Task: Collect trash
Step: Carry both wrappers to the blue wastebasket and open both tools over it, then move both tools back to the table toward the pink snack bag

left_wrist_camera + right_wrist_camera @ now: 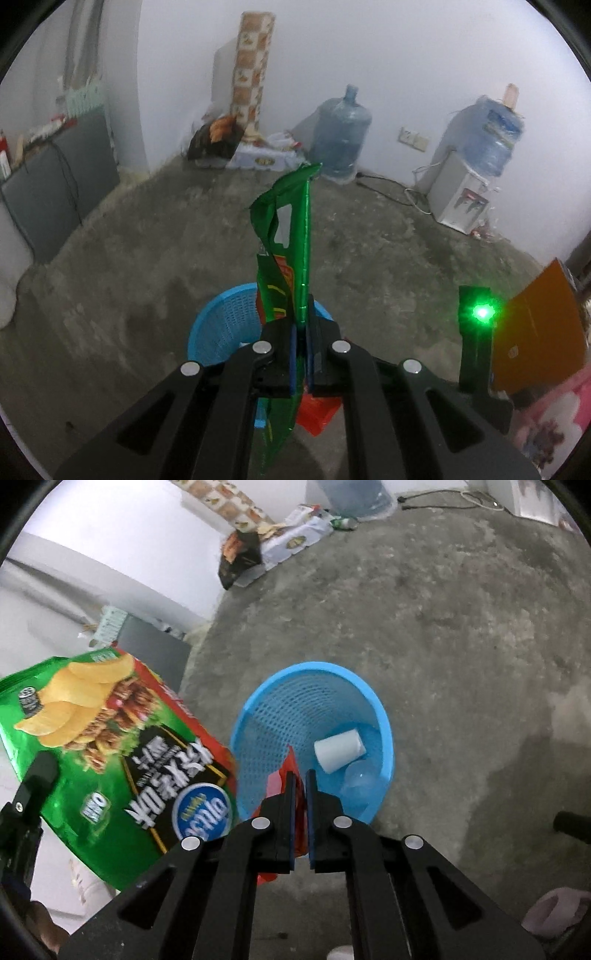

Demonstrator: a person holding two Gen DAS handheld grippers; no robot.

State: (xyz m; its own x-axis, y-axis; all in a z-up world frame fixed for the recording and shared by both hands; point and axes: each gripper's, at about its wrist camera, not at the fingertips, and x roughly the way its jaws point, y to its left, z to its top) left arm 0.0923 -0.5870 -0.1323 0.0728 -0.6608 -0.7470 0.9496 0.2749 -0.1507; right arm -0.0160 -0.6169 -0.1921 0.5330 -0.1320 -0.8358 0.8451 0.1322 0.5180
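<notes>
Your left gripper (pixel 302 332) is closed tight on a green chip bag (pixel 291 236), which stands up edge-on between the pads and also hangs below them. In the right wrist view the same bag (pixel 110 746) shows its printed front, at the left of the blue mesh basket (pixel 314 738) and just beside its rim. Your right gripper (pixel 301 812) has a narrow gap between its jaws, and a red wrapper (pixel 284 786) sits in this gap; its upper end reaches over the near rim of the basket, but you cannot tell from here if the pads press on it. The basket stands on the grey concrete floor (pixel 443 627), directly under both grippers. Inside it lie a white cup (pixel 338 751) on its side and a clear plastic cup (pixel 360 779).
</notes>
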